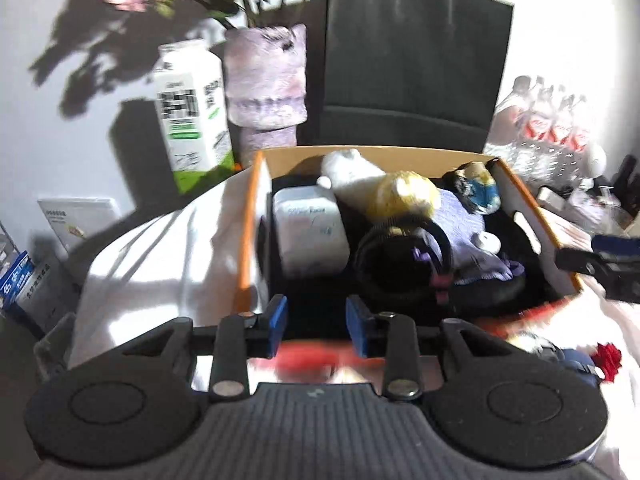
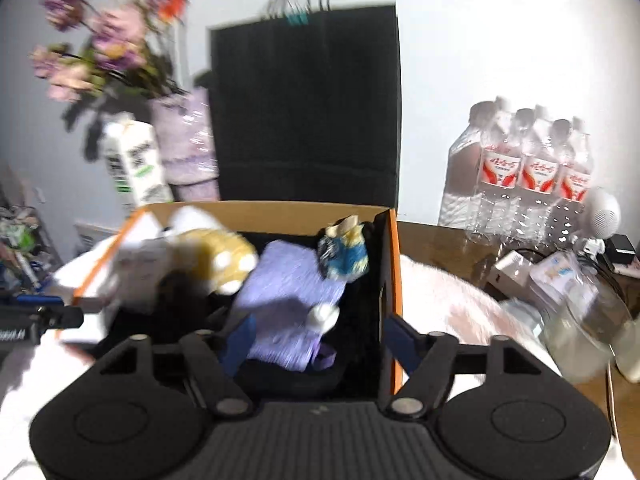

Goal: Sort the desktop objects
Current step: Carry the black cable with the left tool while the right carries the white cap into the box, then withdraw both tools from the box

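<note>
While both grippers hang over the near rim of an orange-edged cardboard box [image 1: 532, 216] on a white-draped surface [image 1: 160, 248], the box sits crammed with sorted desk clutter. Seen from the left wrist, the left gripper [image 1: 317, 325] shows its blue pads a narrow gap apart with nothing between them, above the box's dark near corner; a blurred red shape lies just beneath at 6 o'clock. In the box, a white rectangular case [image 1: 310, 232] lies at 9 o'clock, a black round strapped object [image 1: 400, 268] in the middle, a white-and-yellow plush toy [image 1: 384, 190] at 12 o'clock, and a small blue-and-yellow figurine [image 1: 478, 192] at 2 o'clock above a folded lilac cloth [image 1: 464, 220]. From the right wrist, the right gripper [image 2: 320, 340] stands wide, empty, its pads straddling the lilac cloth and the box's right wall. Behind the box stand a black paper shopping bag [image 2: 304, 104], a lilac-wrapped vase of purple and pink flowers [image 1: 264, 76] and a white-and-green carton [image 1: 192, 116]; a pack of red-labelled clear water bottles [image 2: 532, 172] stands at 3 o'clock.
</note>
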### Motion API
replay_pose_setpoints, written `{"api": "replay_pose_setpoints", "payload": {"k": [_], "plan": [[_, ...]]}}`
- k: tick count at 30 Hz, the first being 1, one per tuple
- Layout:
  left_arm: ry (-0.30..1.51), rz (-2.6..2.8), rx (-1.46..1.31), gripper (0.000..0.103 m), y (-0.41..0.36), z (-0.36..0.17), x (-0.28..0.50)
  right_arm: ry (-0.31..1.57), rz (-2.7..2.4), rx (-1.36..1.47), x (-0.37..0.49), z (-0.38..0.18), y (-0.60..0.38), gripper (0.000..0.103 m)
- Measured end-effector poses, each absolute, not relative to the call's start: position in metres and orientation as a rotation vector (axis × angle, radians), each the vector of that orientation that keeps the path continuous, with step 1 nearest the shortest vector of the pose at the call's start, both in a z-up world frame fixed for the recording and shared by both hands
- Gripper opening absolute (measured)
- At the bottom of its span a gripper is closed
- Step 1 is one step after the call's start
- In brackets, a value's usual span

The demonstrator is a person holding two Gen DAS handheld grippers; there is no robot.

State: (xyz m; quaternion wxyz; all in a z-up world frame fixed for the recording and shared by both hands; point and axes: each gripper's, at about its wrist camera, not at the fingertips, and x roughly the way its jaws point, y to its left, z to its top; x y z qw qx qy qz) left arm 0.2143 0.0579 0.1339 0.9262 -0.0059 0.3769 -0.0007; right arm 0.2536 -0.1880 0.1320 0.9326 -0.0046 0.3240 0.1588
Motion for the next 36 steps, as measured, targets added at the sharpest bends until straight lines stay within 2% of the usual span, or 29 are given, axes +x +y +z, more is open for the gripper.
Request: {"api": "replay_pose_setpoints", "payload": {"k": [4, 11, 15, 19, 22, 28, 36], "plan": [[0.696, -0.013, -0.044, 0.04, 0.065, 0.132, 0.135, 0.624, 0.404, 0.041, 0.185, 0.126, -0.212, 0.087], [0.633, -0.018, -0.1, 0.04, 0.056, 0.122, 0.008, 0.614, 0.324, 0.115, 0.072, 0.085, -0.237, 0.087], [0.586, -0.052, -0.139, 0.04, 0.052, 0.142, -0.048, 0.603, 0.361, 0.144, 0.015, 0.078, -0.24, 0.087], [0.523, -0.055, -0.085, 0.047, 0.036, 0.163, -0.088, 0.566, 0.4, 0.126, -0.037, 0.085, -0.236, 0.089], [0.474, -0.056, -0.031, 0.053, 0.024, 0.16, -0.101, 0.526, 0.401, 0.104, -0.066, 0.09, -0.233, 0.09], [0.589, -0.043, -0.053, 0.052, 0.017, 0.13, -0.087, 0.519, 0.391, 0.066, -0.084, 0.09, -0.229, 0.09], [0.615, -0.026, -0.044, 0.052, 0.03, 0.102, -0.04, 0.559, 0.4, 0.089, -0.056, 0.075, -0.226, 0.089]]}}
